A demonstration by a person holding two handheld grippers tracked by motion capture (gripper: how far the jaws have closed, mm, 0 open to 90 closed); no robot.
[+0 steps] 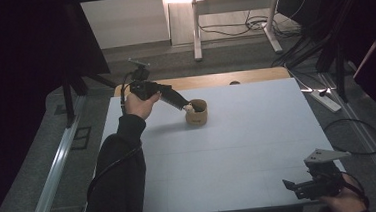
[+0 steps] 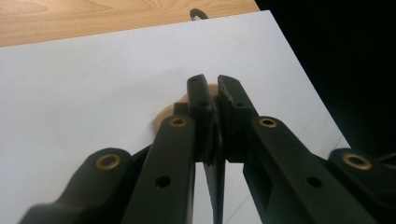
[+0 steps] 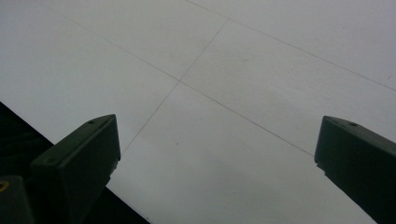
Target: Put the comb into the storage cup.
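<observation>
While left tool (image 1: pixel 183 103) reaches to rim of small tan round cup (image 1: pixel 197 112), its jaws stand together, clamped on thin dark flat piece (image 2: pixel 215 186), with small pale thing (image 1: pixel 188 107) at tips; what it is, cannot tell. Cup stands upright on white counter (image 1: pixel 229 148), far side. Judgement: placing into cup under way, release left. Right tool (image 3: pixel 217 154) idle at near corner, jaws wide apart.
</observation>
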